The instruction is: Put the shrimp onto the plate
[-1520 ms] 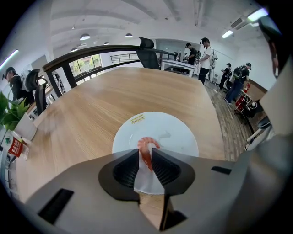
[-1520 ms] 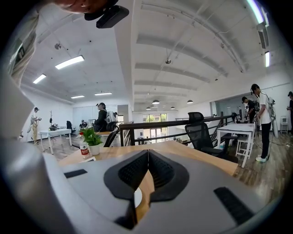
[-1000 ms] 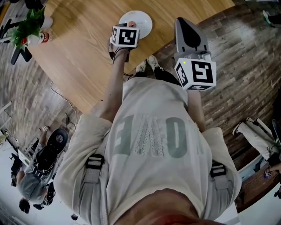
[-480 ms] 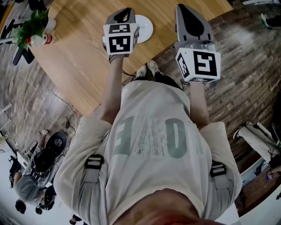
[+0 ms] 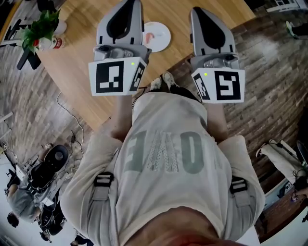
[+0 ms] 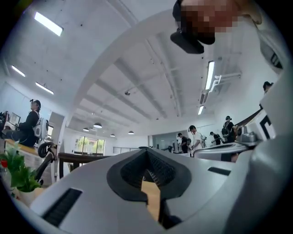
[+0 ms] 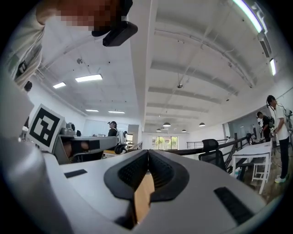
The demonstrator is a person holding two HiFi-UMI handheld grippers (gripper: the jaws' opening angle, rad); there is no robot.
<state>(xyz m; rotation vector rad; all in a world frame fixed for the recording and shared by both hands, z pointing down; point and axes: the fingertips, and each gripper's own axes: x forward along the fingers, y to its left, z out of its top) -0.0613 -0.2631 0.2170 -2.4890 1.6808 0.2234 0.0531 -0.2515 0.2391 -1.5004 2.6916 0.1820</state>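
A green leafy plant in a red and white pot (image 5: 37,30) stands at the left corner of the light wooden table (image 5: 82,62). In the left gripper view the same plant shows at the bottom left.

The left gripper (image 5: 129,6) is held high above the table, with its marker cube (image 5: 118,77) toward the person. In the left gripper view its 2 jaws are pressed together at the tips, and nothing is between them. Only a thin strip of the wooden table shows through the gap lower down. This view points upward, to a white ceiling with lamps, and some people stand far behind.

Just right of the left gripper, the round white plate (image 5: 163,34) lies near the right edge of the table. The gripper body covers the left rim of the plate. The pink shrimp (image 5: 150,36) lies on the plate, toward its left side, and no gripper touches it.

The right gripper (image 5: 198,10) is held up over the right edge of the table and the dark plank floor (image 5: 269,72). In the right gripper view its jaws are also clenched tip to tip and hold nothing.
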